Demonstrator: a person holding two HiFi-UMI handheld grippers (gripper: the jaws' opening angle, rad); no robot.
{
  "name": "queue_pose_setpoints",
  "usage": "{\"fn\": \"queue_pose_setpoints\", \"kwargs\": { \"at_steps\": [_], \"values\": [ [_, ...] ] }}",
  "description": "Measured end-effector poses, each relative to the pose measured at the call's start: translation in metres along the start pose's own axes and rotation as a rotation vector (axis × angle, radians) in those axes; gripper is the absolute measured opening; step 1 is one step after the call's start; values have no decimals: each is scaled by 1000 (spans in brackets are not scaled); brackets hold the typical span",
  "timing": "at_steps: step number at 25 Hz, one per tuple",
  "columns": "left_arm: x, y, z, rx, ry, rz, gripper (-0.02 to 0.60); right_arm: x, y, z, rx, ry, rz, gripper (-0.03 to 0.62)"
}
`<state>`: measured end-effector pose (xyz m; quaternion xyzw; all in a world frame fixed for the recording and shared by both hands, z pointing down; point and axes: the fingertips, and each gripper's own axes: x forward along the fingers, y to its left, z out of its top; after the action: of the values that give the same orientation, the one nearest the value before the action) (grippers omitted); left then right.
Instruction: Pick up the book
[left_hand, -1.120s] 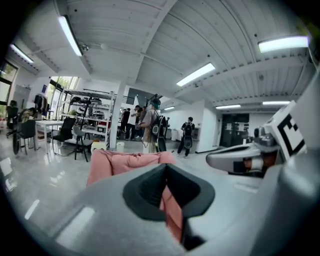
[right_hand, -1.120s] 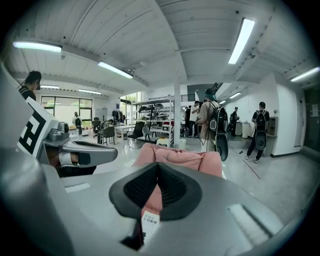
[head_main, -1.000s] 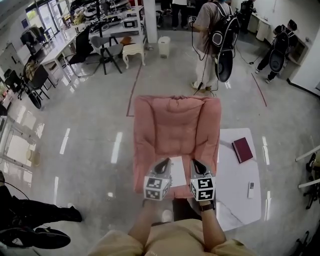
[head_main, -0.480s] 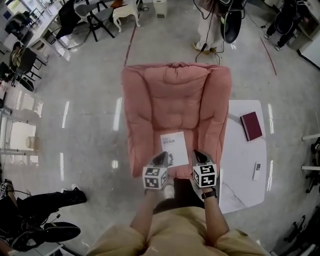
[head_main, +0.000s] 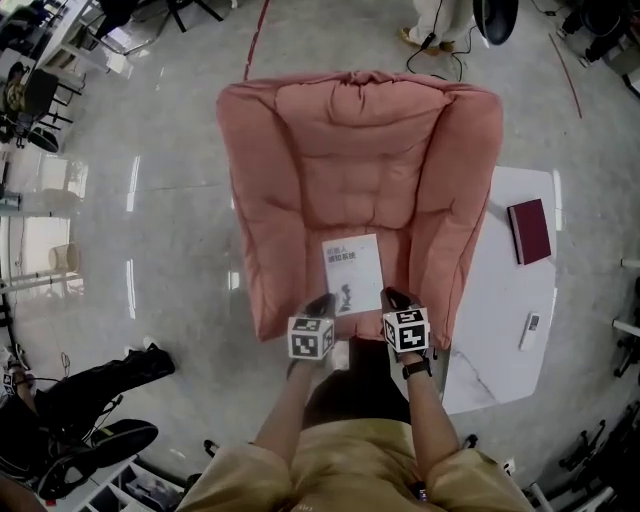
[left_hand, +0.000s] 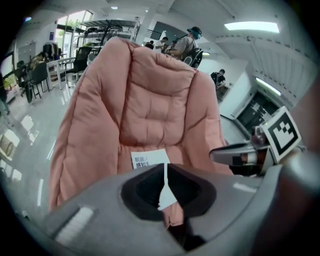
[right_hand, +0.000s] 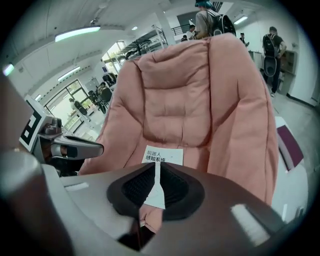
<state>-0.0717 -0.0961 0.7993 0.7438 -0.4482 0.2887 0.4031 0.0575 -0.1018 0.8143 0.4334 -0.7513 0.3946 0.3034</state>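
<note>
A white book (head_main: 352, 275) with black print lies flat on the seat of a pink padded armchair (head_main: 360, 150). My left gripper (head_main: 321, 300) hovers at the seat's front edge, just left of the book's near corner. My right gripper (head_main: 394, 297) hovers just right of that near edge. Both are shut, with only a thin slit and nothing between the jaws. In the left gripper view the book (left_hand: 149, 158) shows just beyond the left gripper (left_hand: 165, 167), and the right gripper (left_hand: 235, 155) shows alongside. The right gripper view has the book (right_hand: 164, 155) ahead of the right gripper (right_hand: 157, 167).
A white side table (head_main: 500, 300) stands right of the chair, carrying a maroon book (head_main: 530, 231) and a small remote (head_main: 531, 324). A person's legs and black shoes (head_main: 90, 440) lie at the lower left. Another person's feet (head_main: 440, 30) and cables are behind the chair.
Both grippers have dropped toward the seat's front edge. The head view has tipped down and closed in, so the chair looks larger and the white book is now fully uncovered.
</note>
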Motion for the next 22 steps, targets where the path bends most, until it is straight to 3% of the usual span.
{"fn": "queue_pose_setpoints", "kwargs": {
  "at_steps": [11,17,22],
  "values": [
    [110,57,-84,-120,213,15,123,116,-34,-87,154,160,81,124],
    [154,83,-126,-132,292,55,227,154,-40,-108,133,181,113,153],
    [177,94,-133,-157,301,51,229,163,-45,-105,98,142,123,153]
  ]
}}
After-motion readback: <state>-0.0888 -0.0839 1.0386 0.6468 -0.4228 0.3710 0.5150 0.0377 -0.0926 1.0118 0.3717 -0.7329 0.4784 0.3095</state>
